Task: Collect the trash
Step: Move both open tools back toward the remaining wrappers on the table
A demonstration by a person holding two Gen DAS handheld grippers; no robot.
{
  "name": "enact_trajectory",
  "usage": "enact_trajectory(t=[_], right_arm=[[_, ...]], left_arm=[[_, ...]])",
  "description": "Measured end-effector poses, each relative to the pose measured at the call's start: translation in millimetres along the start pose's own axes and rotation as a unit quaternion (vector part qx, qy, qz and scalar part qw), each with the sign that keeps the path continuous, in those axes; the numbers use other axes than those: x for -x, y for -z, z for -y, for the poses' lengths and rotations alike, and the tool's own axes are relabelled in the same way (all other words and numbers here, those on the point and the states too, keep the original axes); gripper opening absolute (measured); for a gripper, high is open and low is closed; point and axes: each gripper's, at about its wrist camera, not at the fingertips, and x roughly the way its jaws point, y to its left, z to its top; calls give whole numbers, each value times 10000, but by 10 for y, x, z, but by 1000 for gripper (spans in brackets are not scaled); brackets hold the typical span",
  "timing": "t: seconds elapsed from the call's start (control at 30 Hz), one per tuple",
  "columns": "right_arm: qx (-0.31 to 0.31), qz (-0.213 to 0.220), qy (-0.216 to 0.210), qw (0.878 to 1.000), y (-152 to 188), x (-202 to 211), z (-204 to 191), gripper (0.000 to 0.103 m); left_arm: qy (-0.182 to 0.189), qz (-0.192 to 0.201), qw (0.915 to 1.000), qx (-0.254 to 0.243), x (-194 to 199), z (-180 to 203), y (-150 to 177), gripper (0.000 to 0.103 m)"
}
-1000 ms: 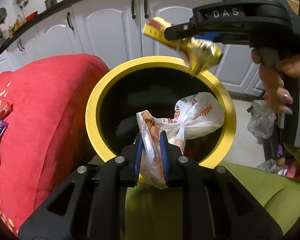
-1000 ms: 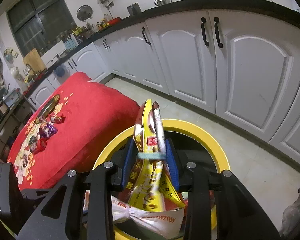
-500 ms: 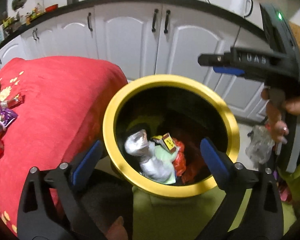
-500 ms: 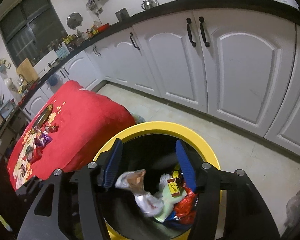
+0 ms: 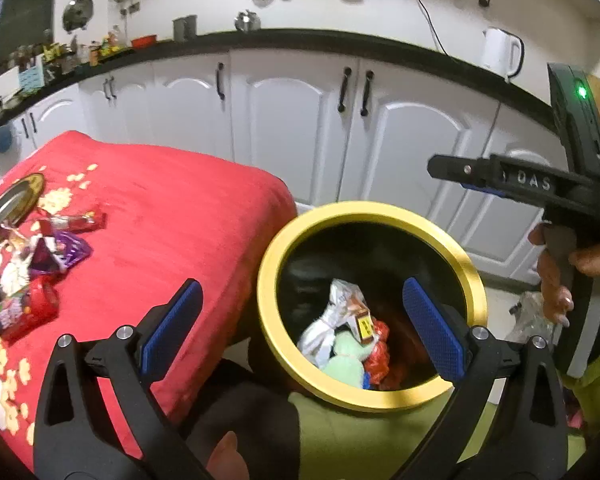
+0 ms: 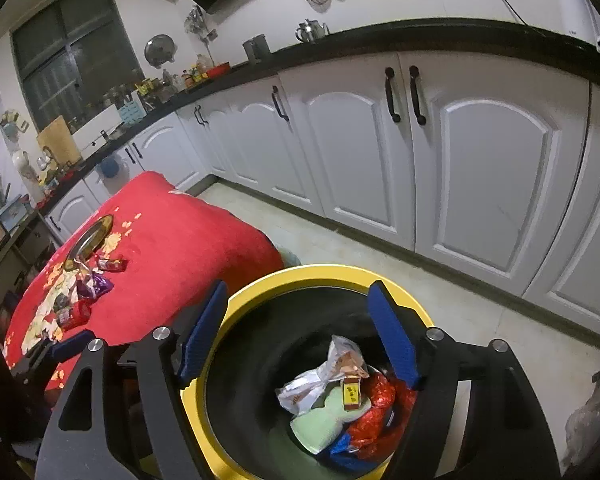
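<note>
left gripper (image 5: 302, 330) wide apart, right gripper (image 6: 300, 334) opening, both empty over yellow-rimmed bin (image 5: 268, 320)

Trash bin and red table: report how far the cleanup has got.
Done: a white bag, a yellow packet and other wrappers lie in the bin. In hand: nothing; left gripper open, right gripper opening, both empty. Left: wrappers on the red table.

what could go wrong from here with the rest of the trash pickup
1. The remaining wrappers lie bunched on the soft red cloth; the left gripper, open and empty, might pinch fabric along with a wrapper.
2. The yellow-rimmed bin sits tight against the covered table, so a reach across could knock it.
3. The right gripper, opening and empty, hangs over the bin and may catch its rim.
</note>
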Motion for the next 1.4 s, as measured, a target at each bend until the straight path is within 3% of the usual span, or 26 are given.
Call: enact_trajectory(t=[0.5,1.03,1.4], right_arm=[[558,257,-170,9980,-54,217,-544,77],[955,340,-558,9933,-79,297,-1020,78],[1294,259,-926,9869,-22,254,-1463,78]], left_arm=[[-533,615,9951,567,459,-423,-117,92],[-1066,1192,9808,1115,930,-874,-168,92],[-1429,1386,9701,1387,1125,-1141,-141,92]])
